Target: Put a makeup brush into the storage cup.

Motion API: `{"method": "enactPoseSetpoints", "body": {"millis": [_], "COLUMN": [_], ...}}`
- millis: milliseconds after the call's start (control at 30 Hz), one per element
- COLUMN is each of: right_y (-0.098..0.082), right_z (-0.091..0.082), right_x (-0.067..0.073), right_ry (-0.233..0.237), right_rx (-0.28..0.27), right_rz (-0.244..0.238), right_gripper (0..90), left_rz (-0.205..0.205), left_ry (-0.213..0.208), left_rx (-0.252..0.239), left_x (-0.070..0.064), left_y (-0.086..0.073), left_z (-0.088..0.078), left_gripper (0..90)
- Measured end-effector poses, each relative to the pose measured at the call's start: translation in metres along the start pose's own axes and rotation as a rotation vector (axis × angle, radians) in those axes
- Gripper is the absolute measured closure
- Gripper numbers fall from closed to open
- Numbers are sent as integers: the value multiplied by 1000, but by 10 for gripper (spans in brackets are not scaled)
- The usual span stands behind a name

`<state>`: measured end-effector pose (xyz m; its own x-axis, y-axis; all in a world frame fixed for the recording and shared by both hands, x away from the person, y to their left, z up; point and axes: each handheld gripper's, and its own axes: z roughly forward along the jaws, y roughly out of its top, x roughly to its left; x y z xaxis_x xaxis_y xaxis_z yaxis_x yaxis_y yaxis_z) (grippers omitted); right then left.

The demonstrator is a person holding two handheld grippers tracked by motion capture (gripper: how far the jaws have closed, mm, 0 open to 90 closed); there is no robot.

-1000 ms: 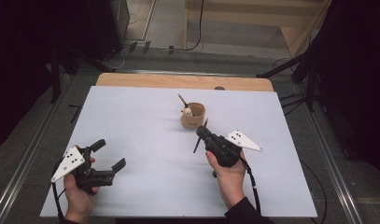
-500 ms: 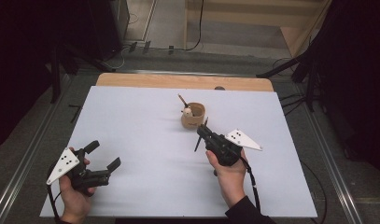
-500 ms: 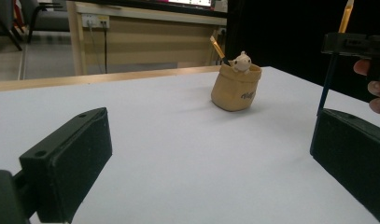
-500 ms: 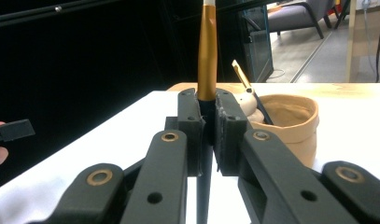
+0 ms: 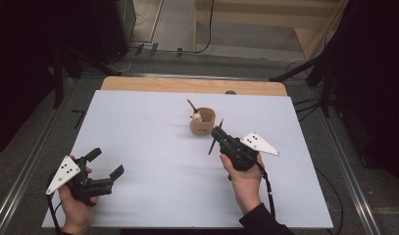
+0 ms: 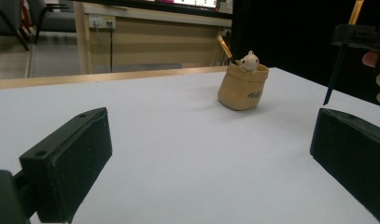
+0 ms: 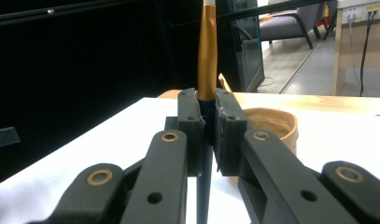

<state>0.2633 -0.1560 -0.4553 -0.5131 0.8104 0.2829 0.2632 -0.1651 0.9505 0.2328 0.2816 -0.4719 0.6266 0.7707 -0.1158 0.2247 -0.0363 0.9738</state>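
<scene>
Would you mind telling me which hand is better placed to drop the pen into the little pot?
Right: the right gripper is shut on the pen beside the pot; the left gripper is open and far off.

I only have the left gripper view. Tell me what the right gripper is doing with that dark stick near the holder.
Observer: The right gripper is shut on a pen; in its own view the jaws clamp the pen's dark part, with the gold part rising above.
Operator: Report where it is relative to the holder.
Observer: From the high view, the pen is just to the right of the tan holder and nearer the person, not in it.
Operator: Tell me what's already in the holder.
Observer: The high view shows another pen leaning out of it, beside a small pale figure.
</scene>
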Motion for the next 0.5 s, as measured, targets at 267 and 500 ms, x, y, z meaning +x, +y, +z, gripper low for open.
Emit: {"method": "enactPoseSetpoints", "body": {"millis": [267,500], "right_y": [5,11], "right_z": [3,9], "right_x": [-3,-6], "right_ry": [-6,-24], "right_rx": [-5,-14], "right_rz": [-8,-28], "right_gripper": [841,841], "left_rz": [-2,-9], "left_ry": [21,17], "left_rx": [16,16], "left_x": [3,5], "left_y": [0,-1], "left_z": [1,1], "left_gripper": [0,0]}}
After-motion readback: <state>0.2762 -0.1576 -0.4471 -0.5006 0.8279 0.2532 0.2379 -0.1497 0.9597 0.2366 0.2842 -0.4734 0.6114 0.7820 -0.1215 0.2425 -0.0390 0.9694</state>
